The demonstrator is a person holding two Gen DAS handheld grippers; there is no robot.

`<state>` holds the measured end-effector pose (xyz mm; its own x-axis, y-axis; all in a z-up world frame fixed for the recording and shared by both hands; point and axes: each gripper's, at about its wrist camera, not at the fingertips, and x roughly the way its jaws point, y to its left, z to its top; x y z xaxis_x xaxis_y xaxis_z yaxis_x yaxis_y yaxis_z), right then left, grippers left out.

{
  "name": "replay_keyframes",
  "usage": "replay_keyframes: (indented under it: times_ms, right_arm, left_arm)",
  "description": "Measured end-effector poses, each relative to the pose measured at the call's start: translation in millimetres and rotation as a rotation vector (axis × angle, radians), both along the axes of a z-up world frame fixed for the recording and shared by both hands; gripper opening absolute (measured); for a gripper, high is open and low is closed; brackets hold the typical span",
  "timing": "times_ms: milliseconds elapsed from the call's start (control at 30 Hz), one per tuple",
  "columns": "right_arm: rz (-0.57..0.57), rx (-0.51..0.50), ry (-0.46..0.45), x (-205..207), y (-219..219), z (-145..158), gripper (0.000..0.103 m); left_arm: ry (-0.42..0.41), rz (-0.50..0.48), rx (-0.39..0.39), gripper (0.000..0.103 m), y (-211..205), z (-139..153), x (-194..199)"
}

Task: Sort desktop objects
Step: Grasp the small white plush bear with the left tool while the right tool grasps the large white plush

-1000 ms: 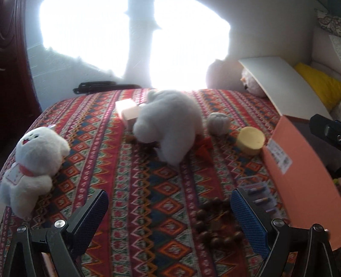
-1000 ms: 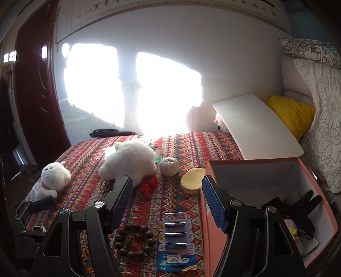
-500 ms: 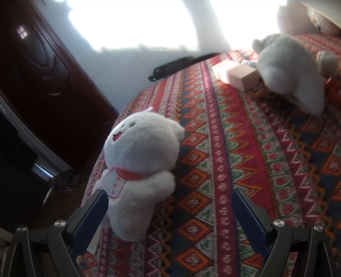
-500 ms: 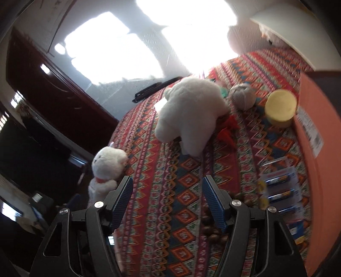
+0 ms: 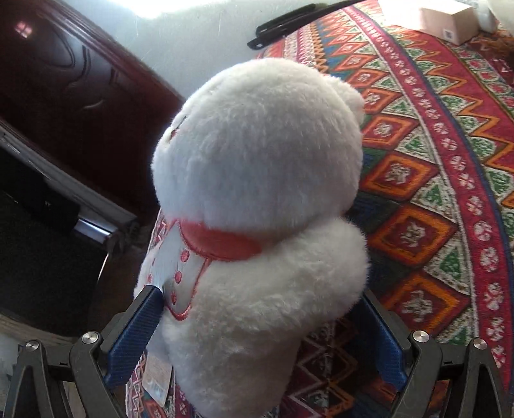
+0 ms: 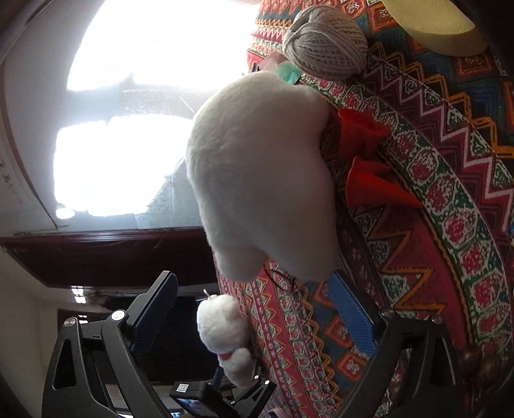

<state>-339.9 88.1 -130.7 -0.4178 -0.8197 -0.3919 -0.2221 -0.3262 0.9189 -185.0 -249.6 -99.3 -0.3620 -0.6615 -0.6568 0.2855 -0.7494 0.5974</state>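
Bright window light floods the wall behind a table draped in a red, orange and green patterned woven cloth (image 5: 427, 180), with a dark wooden door beside it. Seen from the left wrist, the left tongs (image 5: 261, 324) are spread wide around the body of a small white plush bear with a red collar and a dotted bib (image 5: 257, 205), which sits upright at the cloth's edge. Its left blue pad touches the bib; whether the right pad touches the fur cannot be told. Beyond the bear, up and to the right, lies a pale pink cardboard box (image 5: 449, 21).

From the right wrist, rolled sideways, the right tongs (image 6: 253, 316) are spread apart and hold nothing. Just ahead of its fingers lies a large white plush animal (image 6: 260, 173), with red paper cones (image 6: 369, 180) touching its right side. Farther ahead sits a beige ball of twine (image 6: 326, 41). The small bear appears between the fingers, farther off.
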Motion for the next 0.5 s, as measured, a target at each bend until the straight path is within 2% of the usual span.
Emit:
replay_keyframes:
  times_ms: [133, 267, 400, 467, 500]
  right_arm:
    - [-0.064, 0.002, -0.035, -19, 0, -23, 0.098]
    - [-0.078, 0.015, 0.063, -42, -10, -18, 0.102]
    - [-0.080, 0.044, 0.099, -63, -25, -18, 0.103]
    - [-0.087, 0.061, 0.108, -73, -32, -17, 0.103]
    - [-0.092, 0.062, 0.105, -77, -35, -16, 0.103]
  left_arm:
    - [0.024, 0.022, 0.038, 0.096, -17, 5, -5]
    - [0.036, 0.037, 0.070, 0.096, -30, 6, -10]
    - [0.042, 0.055, 0.088, 0.096, -39, 4, -13]
    - [0.041, 0.056, 0.079, 0.093, -38, 4, -13]
    - [0.044, 0.058, 0.075, 0.086, -38, 5, -13]
